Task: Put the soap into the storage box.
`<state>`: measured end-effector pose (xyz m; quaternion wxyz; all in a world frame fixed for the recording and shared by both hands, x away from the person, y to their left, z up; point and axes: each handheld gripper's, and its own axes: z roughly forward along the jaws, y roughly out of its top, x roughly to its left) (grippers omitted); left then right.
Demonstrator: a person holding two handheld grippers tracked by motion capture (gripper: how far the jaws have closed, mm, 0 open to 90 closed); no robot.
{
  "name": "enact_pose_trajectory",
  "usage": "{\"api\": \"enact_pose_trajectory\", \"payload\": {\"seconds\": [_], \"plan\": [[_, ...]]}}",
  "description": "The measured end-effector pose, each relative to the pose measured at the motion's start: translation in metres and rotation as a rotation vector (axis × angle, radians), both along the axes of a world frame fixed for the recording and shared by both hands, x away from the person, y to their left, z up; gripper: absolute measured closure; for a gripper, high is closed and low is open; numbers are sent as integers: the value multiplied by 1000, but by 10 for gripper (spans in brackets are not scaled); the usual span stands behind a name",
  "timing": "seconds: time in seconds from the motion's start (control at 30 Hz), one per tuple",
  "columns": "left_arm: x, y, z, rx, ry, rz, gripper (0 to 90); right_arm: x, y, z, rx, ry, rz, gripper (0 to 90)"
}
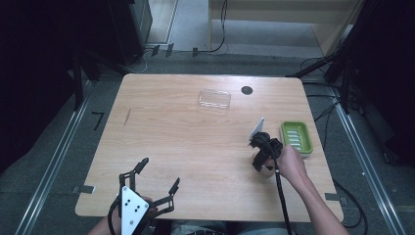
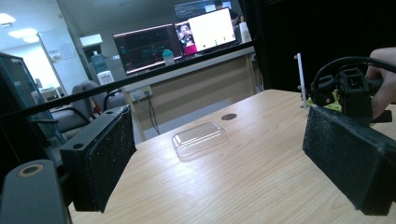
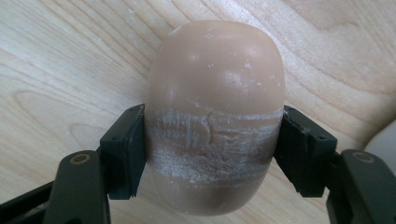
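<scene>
— Soap (image 3: 215, 116) is gripped, then? Where?

— Near the table's (image 1: 195, 147) right edge, just beside the green dish (image 1: 296, 137). The right claw (image 1: 264, 159) has closed on its sides, jaws pressing in.

— And the left claw (image 1: 154, 183)?

— Wide open, empty, at the near edge.

— What's left?

— Likely the soap goes into the dish; the clear lid (image 1: 214, 99) lies toward the far edge, untouched.

— Texture?

— Smooth tan oval, scuffed white where the jaws bite. The dish is ribbed plastic.
</scene>
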<state>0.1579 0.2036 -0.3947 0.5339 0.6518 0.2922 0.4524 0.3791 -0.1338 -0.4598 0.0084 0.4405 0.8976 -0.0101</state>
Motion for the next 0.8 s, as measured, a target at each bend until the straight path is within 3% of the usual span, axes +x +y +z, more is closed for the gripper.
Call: {"api": "enact_pose_trajectory", "payload": {"seconds": [0.8], "plan": [[0, 0, 0, -1, 0, 0, 99, -4, -15, 19, -8, -7, -18, 331]]}}
